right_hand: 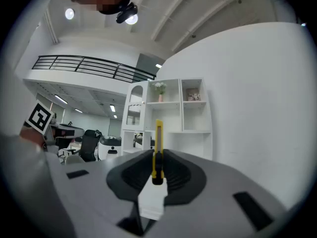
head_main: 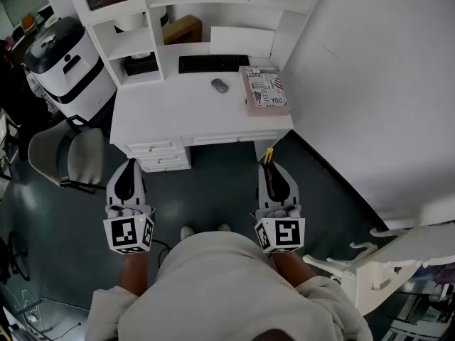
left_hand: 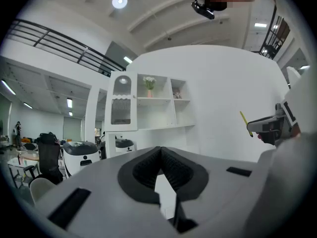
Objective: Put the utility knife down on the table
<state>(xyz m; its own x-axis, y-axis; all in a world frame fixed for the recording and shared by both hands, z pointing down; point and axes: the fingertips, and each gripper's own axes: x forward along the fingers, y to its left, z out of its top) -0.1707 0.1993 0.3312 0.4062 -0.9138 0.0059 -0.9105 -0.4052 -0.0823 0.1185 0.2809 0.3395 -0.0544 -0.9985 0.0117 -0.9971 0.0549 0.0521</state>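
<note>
A yellow utility knife (right_hand: pixel 157 150) stands upright between the pads of my right gripper (right_hand: pixel 157 168), which is shut on it. In the head view its yellow tip (head_main: pixel 268 155) sticks out ahead of the right gripper (head_main: pixel 270 165), over the dark floor just in front of the white desk (head_main: pixel 178 112). My left gripper (head_main: pixel 129 163) is level with it, in front of the desk's drawers. Its dark pads (left_hand: pixel 171 165) meet with nothing between them. The knife (left_hand: pixel 246 123) also shows at the right edge of the left gripper view. Both grippers point level toward the desk.
On the desk lie a black keyboard (head_main: pixel 213 63), a grey mouse (head_main: pixel 220 85) and a printed book (head_main: pixel 266 89), under a white shelf hutch (head_main: pixel 153 20). A grey chair (head_main: pixel 67 155) and a white machine (head_main: pixel 67 62) stand left. A white wall (head_main: pixel 370 84) runs along the right.
</note>
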